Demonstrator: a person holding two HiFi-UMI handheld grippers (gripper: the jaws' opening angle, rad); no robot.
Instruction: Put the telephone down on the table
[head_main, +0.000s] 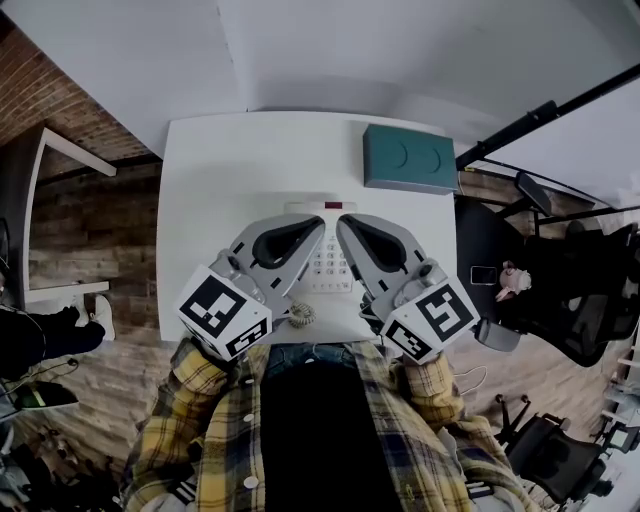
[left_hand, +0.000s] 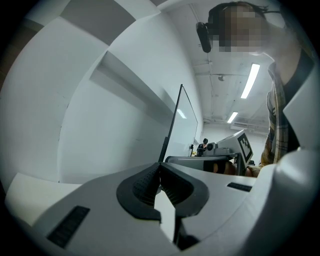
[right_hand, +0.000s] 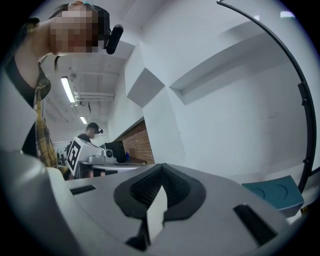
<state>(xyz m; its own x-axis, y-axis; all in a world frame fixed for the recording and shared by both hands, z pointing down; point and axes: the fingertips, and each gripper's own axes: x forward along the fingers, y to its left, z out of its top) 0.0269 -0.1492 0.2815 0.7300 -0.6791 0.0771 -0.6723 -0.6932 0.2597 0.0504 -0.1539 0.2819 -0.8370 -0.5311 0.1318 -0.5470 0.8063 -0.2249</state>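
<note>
- The left claw (head_main: 312, 228) and the right claw (head_main: 346, 224) are both pressed together with nothing between their pads. Their tips lean toward each other.
- The telephone (head_main: 328, 262) lies flat on the desk (head_main: 200, 190), beneath and between the two claws. Its coiled cord (head_main: 300, 315) sits under the left claw's body.
- Neither claw grips the telephone, so it appears to be set down.
- A teal box (head_main: 410, 158) sits beyond the right claw's tip, well apart and out of the way.

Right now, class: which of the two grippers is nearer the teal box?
The right gripper: the teal box lies beyond it, to the right; the left gripper sits farther away.
</note>
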